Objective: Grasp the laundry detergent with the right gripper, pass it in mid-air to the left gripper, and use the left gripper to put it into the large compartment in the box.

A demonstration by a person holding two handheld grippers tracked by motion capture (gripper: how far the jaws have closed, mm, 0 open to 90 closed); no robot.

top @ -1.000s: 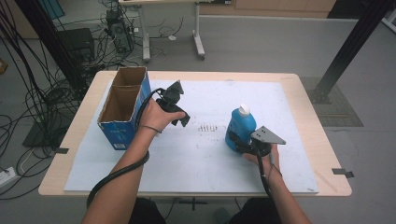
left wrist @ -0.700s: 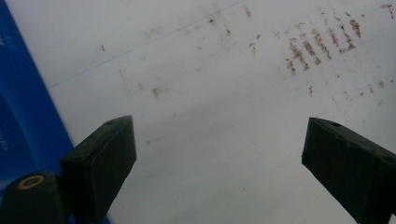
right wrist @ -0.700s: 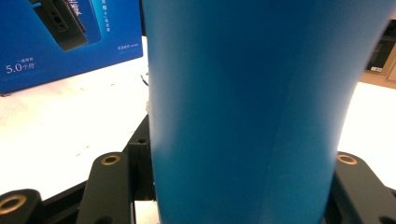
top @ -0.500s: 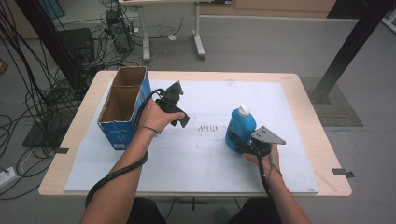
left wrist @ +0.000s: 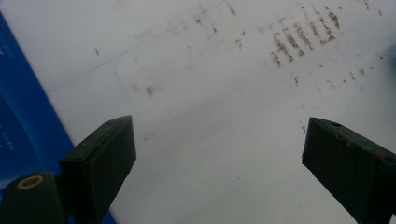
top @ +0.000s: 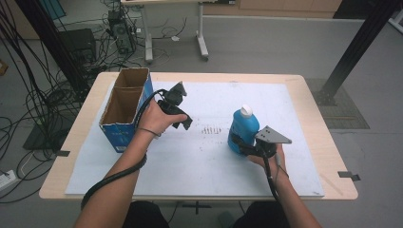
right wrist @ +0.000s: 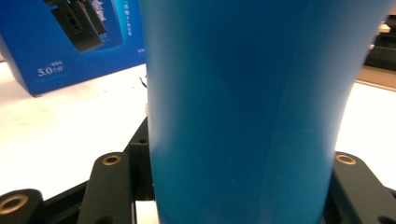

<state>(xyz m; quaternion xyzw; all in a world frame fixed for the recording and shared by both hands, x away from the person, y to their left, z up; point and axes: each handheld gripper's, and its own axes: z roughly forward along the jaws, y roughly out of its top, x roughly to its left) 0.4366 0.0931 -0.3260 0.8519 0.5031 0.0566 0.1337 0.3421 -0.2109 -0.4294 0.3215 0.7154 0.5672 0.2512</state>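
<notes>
Left to right on the white-covered bench. An open blue carton stands at the left edge. Just beside it the left gripper hangs over bare sheet, fingers spread and released. Right of centre the blue bottle stands upright, long axis vertical, white cap uppermost. The right gripper has its fingers clenched on the bottle's lower body.
</notes>
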